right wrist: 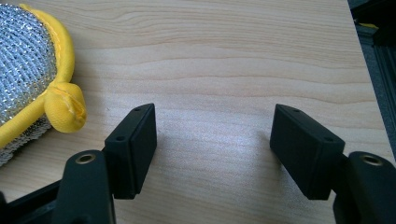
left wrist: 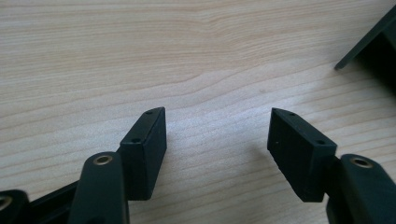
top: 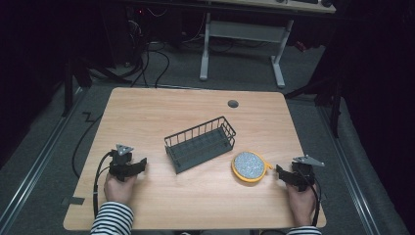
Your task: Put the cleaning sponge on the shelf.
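Round yellow-rimmed scouring pad with silver mesh face (top: 249, 166) lay flat on the light wooden surface (top: 147, 110), just beside the black wire basket (top: 199, 143). Right hand-held gripper (top: 277, 172) sat near it, jaws apart and empty, likely staged for pickup. Left hand-held gripper (top: 143, 163) likewise apart, empty.

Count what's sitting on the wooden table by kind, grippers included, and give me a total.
Wire baskets: 1, the dark basket at the middle.
Scrub pads: 1, the round silver pad with a yellow rim.
Grippers: 2, the left gripper and the right gripper, both with jaws apart and nothing between them.
Total: 4
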